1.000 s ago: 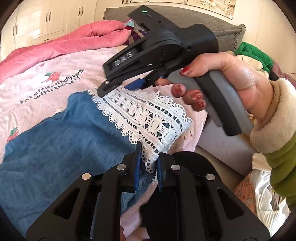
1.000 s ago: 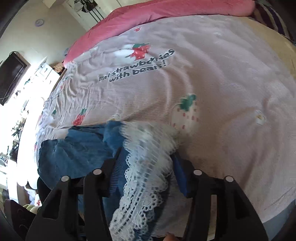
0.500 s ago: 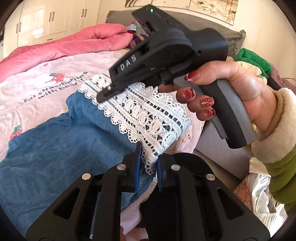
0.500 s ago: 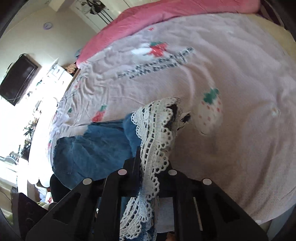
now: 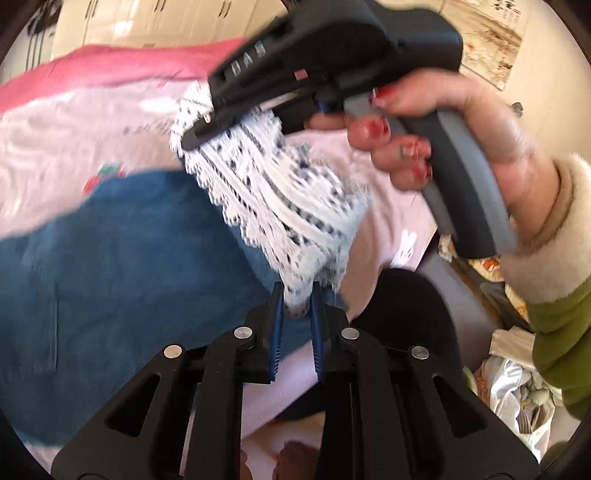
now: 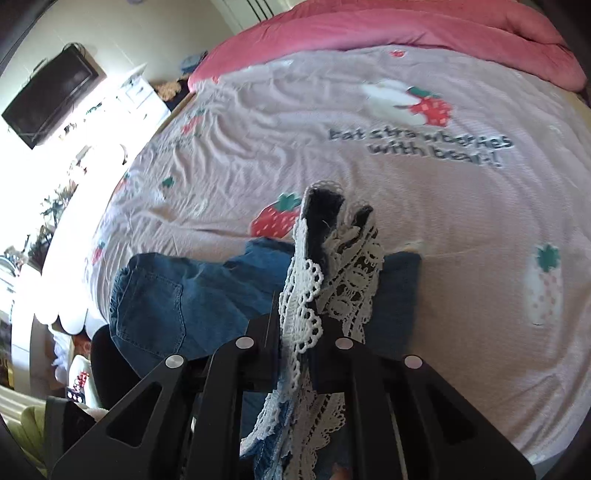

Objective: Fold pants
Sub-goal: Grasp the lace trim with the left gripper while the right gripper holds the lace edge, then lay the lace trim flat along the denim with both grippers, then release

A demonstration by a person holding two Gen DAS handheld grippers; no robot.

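Left gripper (image 5: 297, 295): jaws nearly closed, blue pads pinching the white lace hem (image 5: 280, 192) w/ only cloth thickness between; right gripper (image 6: 301, 325): jaws clamped on the same lace, bunched and standing up between the fingers; in left wrist view the right hand (image 5: 469, 136) wraps the grey handle, red-nailed fingers curled on the trigger, wrist tilted, gripper pointing left.

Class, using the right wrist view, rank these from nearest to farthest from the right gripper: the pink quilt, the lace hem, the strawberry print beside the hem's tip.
1. lace hem, clamped in the right gripper.
2. strawberry print, just beyond, slightly left.
3. pink quilt, along the bed's far edge.
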